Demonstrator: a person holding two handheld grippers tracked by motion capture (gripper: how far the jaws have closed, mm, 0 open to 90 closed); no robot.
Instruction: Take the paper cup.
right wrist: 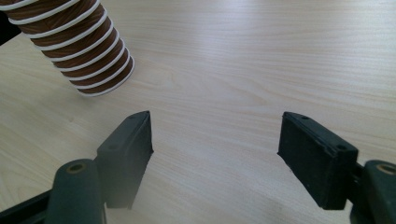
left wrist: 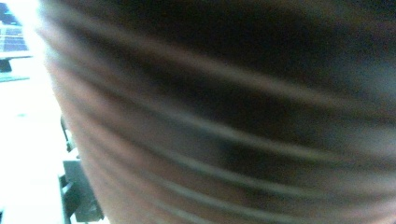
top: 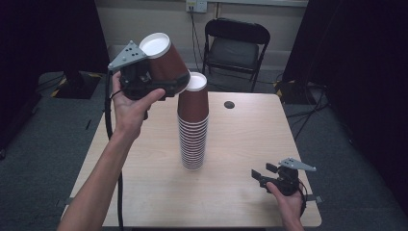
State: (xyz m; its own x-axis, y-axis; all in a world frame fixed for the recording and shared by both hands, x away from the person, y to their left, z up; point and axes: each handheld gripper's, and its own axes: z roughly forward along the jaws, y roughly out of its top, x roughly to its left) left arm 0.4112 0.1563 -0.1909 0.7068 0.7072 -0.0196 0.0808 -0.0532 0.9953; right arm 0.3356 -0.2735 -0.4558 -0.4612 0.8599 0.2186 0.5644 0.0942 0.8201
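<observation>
A tall stack of upside-down brown paper cups (top: 193,126) with white rims stands mid-table; its lower rims (right wrist: 77,44) lie at the upper left of the right gripper view. My left gripper (top: 163,86) is raised left of the stack's top and is shut on one brown cup (top: 163,60), tilted with its white base up and to the left. That cup's ribbed side (left wrist: 224,121) sits blurred right against the left gripper's camera. My right gripper (top: 260,175) rests open near the table's front right; its jaws stand wide apart over bare wood (right wrist: 215,140).
The light wooden table (top: 240,144) has a round cable hole (top: 229,104) at the back. A black folding chair (top: 235,45) stands behind it. Dark curtains flank both sides. Free tabletop lies around the stack.
</observation>
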